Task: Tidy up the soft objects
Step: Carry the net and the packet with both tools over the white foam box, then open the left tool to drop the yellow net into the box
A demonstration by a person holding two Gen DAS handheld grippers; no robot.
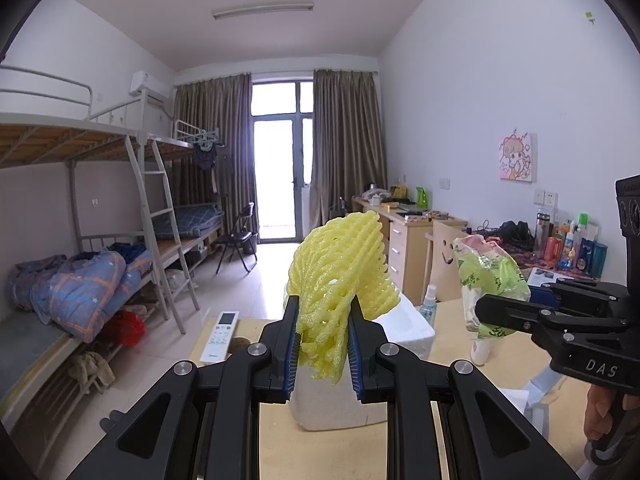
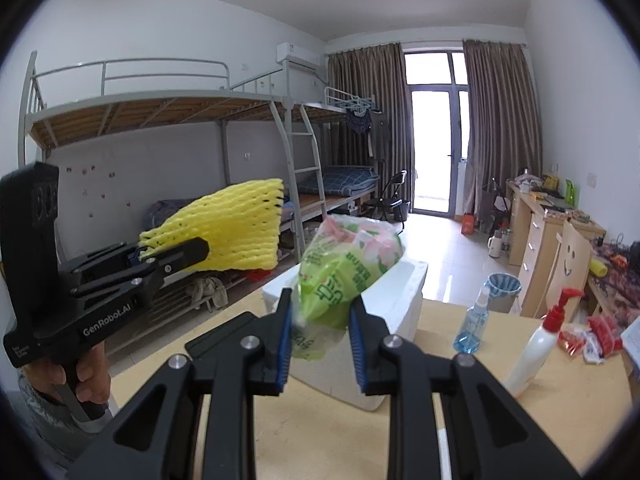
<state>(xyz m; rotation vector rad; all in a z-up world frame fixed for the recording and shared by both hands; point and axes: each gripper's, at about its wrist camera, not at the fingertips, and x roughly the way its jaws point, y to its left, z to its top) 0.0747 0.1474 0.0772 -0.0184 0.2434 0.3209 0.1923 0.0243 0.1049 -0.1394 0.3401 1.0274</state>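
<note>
Yellow foam net (image 1: 340,276) pinched between the pads of the left gripper (image 1: 323,344), held up in the air above the white foam box (image 1: 404,332); green plastic bag (image 2: 340,272) clamped the same way in the right gripper (image 2: 320,332), also lifted over that box. Both carried high, probably to drop into the box as the collecting spot. Tan table (image 2: 480,412) underneath, with spray bottle (image 2: 472,324) and pump bottle (image 2: 536,344) well to the side.

box (image 2: 404,300) top: open | right flank: spray bottle (image 2: 472,320), pump bottle (image 2: 536,348)
</note>
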